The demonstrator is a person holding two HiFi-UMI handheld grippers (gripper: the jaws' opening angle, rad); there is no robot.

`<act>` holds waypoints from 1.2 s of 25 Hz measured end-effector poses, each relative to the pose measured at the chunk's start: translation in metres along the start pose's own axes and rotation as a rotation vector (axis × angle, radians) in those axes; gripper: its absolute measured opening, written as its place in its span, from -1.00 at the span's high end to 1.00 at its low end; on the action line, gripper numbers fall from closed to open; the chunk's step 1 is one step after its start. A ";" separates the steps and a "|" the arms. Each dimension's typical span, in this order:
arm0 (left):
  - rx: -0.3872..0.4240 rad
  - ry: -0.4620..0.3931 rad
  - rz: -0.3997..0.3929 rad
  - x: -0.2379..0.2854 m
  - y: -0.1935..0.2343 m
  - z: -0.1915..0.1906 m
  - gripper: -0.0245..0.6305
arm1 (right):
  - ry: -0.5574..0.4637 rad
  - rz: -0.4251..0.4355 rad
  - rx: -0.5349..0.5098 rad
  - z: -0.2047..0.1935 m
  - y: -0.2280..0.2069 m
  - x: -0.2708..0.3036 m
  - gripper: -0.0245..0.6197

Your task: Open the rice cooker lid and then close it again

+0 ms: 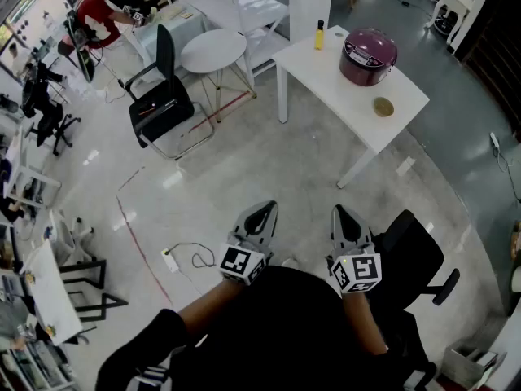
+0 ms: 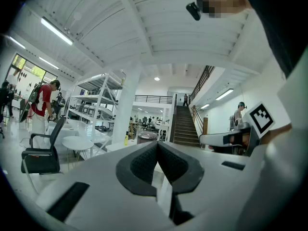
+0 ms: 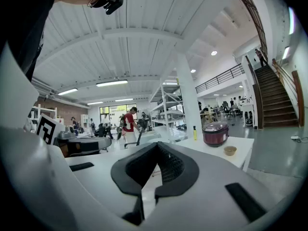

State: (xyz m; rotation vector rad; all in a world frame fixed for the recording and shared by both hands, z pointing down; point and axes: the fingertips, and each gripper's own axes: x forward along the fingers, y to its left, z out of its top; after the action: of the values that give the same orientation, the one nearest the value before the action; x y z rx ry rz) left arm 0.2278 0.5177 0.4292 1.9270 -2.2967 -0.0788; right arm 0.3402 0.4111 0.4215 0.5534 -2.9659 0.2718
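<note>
A dark red rice cooker (image 1: pixel 368 55) with its lid down stands on a white table (image 1: pixel 326 76) far ahead of me; the right gripper view shows the rice cooker (image 3: pixel 215 133) too, and the left gripper view shows the rice cooker (image 2: pixel 147 137) small and distant. My left gripper (image 1: pixel 265 210) and right gripper (image 1: pixel 339 213) are held close to my body, well short of the table, both shut with nothing between the jaws. In their own views the left gripper (image 2: pixel 157 146) and right gripper (image 3: pixel 157 147) have their pads pressed together.
A yellow bottle (image 1: pixel 320 35) and a small bowl (image 1: pixel 383 106) share the table with the cooker. A black chair (image 1: pixel 161 100) and a round white table (image 1: pixel 213 51) stand to the left. Another black chair (image 1: pixel 419 259) is by my right side. A person (image 1: pixel 98 10) works far left.
</note>
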 end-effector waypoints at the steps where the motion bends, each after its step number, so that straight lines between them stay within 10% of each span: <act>1: -0.027 0.007 0.012 0.000 0.000 -0.002 0.92 | -0.002 0.001 -0.005 -0.001 -0.002 0.000 0.93; 23: -0.078 -0.005 -0.001 0.015 -0.019 0.004 0.91 | -0.046 -0.101 0.008 0.015 -0.043 -0.023 0.91; 26: -0.122 -0.010 0.020 0.009 -0.010 0.002 0.50 | -0.033 -0.155 0.021 0.011 -0.055 -0.030 0.37; 30: -0.111 0.020 0.034 0.004 -0.003 -0.008 0.15 | -0.016 -0.194 0.017 0.004 -0.064 -0.037 0.19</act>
State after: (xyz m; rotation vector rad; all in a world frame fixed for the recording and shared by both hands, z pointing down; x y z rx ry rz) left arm 0.2313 0.5141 0.4365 1.8266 -2.2608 -0.1787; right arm 0.3980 0.3642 0.4223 0.8416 -2.8987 0.2756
